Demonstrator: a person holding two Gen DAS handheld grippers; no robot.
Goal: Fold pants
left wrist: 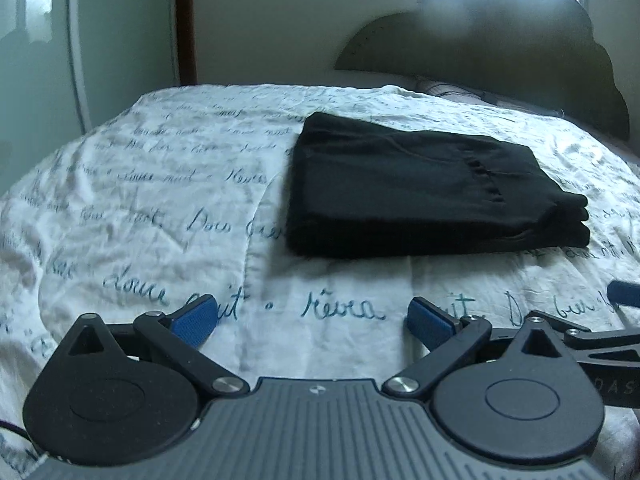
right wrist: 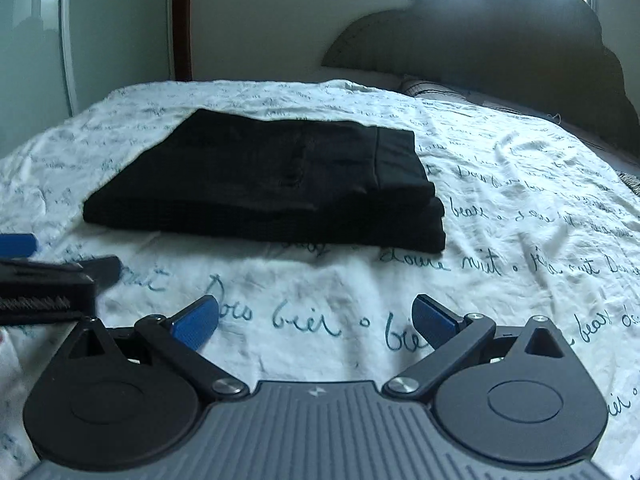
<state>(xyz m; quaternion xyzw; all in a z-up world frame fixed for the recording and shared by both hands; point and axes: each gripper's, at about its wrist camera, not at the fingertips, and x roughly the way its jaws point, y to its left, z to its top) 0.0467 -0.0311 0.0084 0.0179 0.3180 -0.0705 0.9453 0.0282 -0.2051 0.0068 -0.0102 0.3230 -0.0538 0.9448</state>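
Black pants [left wrist: 420, 188] lie folded into a thick rectangular stack on the bed; they also show in the right wrist view [right wrist: 272, 188]. My left gripper [left wrist: 314, 322] is open and empty, held above the bedspread a short way in front of the pants. My right gripper [right wrist: 316, 320] is open and empty, also short of the pants and not touching them. The right gripper's fingers show at the right edge of the left wrist view [left wrist: 624, 294]. The left gripper's fingers show at the left edge of the right wrist view [right wrist: 18, 245].
A white bedspread [left wrist: 160, 200] with blue script writing covers the bed. A dark scalloped headboard [right wrist: 500, 48] stands at the back right under a bright window. A pale wall and a dark door frame [right wrist: 182, 20] are at the back left.
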